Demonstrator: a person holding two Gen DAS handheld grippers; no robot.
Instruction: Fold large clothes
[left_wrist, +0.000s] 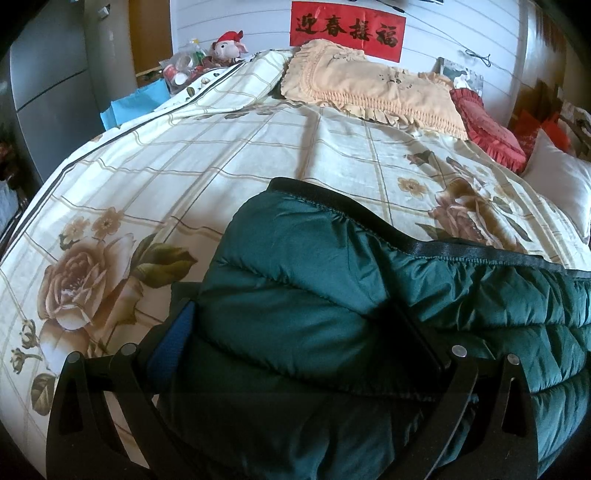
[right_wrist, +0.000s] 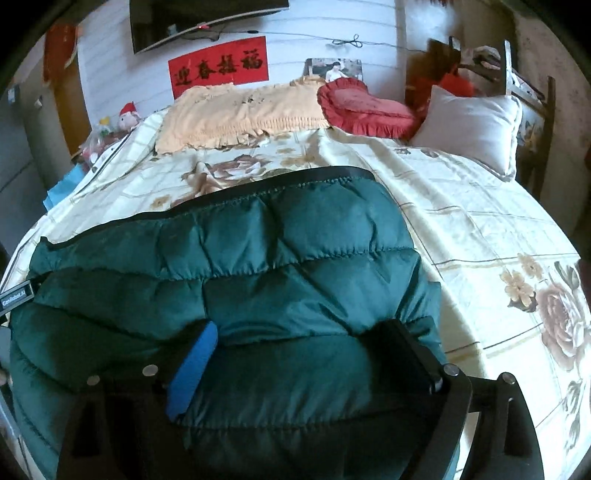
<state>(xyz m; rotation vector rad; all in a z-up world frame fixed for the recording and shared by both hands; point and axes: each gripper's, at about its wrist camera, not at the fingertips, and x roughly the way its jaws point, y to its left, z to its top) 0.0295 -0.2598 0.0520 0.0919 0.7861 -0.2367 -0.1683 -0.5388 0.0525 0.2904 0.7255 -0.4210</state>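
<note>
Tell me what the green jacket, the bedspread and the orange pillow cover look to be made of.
Green jacket: likely nylon or polyester shell with puffy fill; slight sheen, stitched quilted channels, black elastic-looking trim. Bedspread: matte woven fabric, probably cotton, with printed roses and grid lines. Orange pillow cover: soft matte cloth, ruffled edge, small embroidered-looking motif.

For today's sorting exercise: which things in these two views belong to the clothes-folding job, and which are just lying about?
Belongs to the job:
green puffer jacket
left gripper
right gripper
bedspread, the work surface

Just lying about:
peach pillow
red cushion
white pillow
plush toy
red banner
</note>
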